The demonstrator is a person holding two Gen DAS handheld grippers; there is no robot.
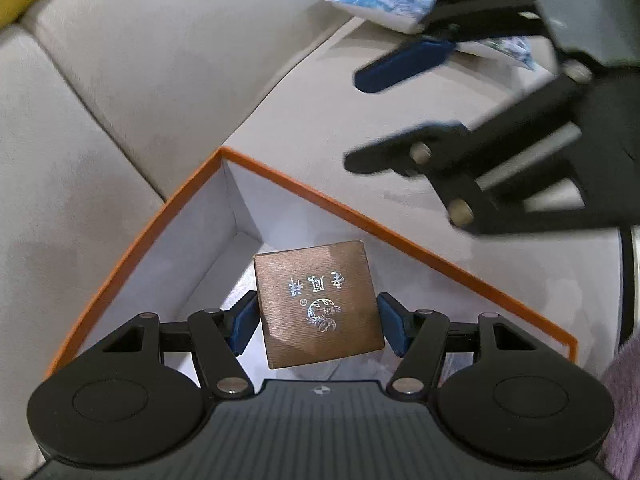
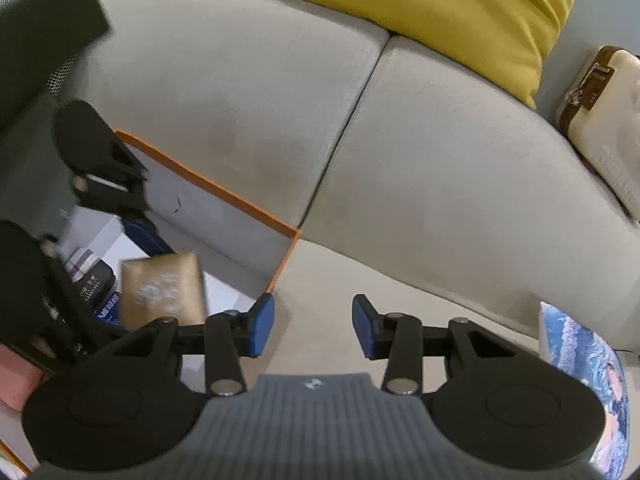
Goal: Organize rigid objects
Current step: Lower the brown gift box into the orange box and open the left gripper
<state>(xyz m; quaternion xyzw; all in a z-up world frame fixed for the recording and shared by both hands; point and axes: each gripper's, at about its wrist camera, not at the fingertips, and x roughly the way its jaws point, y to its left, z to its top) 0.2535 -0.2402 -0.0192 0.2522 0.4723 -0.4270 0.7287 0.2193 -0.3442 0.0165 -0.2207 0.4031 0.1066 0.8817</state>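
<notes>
Left hand-held gripper (image 1: 318, 326) clamps brown tin (image 1: 318, 304) over orange-rimmed box (image 1: 360, 210), not yet dropped. Right hand-held gripper (image 2: 313, 326) apart, empty; blue packet (image 2: 580, 364) remains on sofa (image 2: 440, 180).

Both grippers (image 1: 318, 322) (image 2: 313, 326): black linkages, blue pads, silver rivets, seemingly ribbed grey housings.

Grey sofa (image 2: 420, 168) with seamed cushions; yellow pillow (image 2: 440, 12) on its backrest; cream case (image 2: 604, 108) with brown straps at far right; purple fuzzy fabric (image 1: 624, 392) at edge.
</notes>
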